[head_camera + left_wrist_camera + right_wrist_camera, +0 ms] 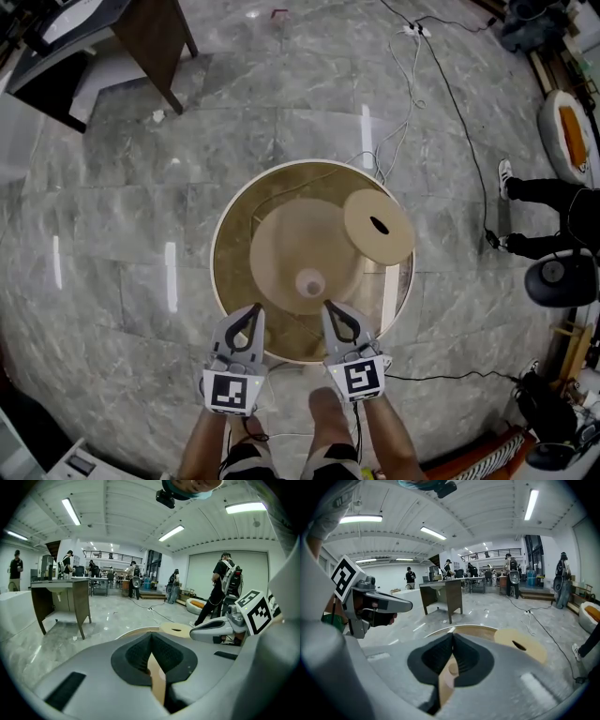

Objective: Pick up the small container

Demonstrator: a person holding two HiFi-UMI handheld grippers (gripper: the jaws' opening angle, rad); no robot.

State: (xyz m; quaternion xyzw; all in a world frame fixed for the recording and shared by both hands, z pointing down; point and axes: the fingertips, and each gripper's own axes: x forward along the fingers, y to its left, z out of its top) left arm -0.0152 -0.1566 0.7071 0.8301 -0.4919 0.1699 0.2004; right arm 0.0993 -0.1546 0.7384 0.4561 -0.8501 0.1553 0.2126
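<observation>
Container (309, 282) stands upright, mouth up, while left gripper (254, 308) and right gripper (329, 307) jaws sit closed, empty.

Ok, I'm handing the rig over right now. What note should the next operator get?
Left gripper: shut, empty, at the near edge of the table.
Right gripper: shut, empty, beside it at the same edge.
Container: upright on the table, just ahead of the two tips and between them, touched by neither.
Slotted disc: farther back on the right, clear of the container.
Done: grippers brought up to the table.
Left: open one gripper, close it on the container, lift.
</observation>
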